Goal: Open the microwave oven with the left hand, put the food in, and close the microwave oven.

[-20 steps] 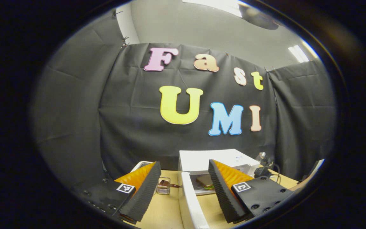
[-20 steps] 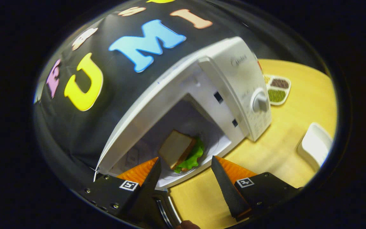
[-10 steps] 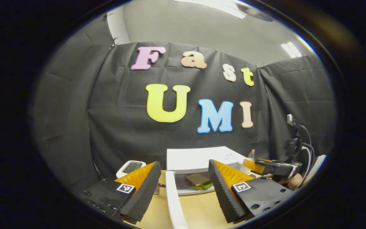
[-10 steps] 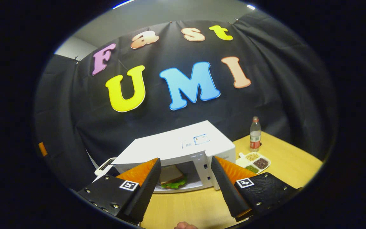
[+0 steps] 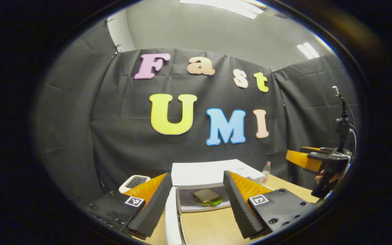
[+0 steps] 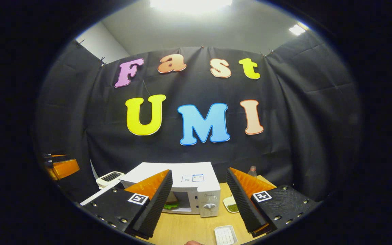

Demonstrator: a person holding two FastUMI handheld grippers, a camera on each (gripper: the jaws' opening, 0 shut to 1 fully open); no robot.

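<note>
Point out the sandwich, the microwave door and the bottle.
sandwich (image 5: 207,195), left gripper view, top bread slice.
door (image 5: 169,217), left gripper view, open door's near edge.
bottle (image 5: 266,171), left gripper view, its body.

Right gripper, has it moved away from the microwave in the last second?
Yes. The right gripper has pulled back from the microwave, which looks much smaller and farther off now, sandwich left inside, door open.
</note>
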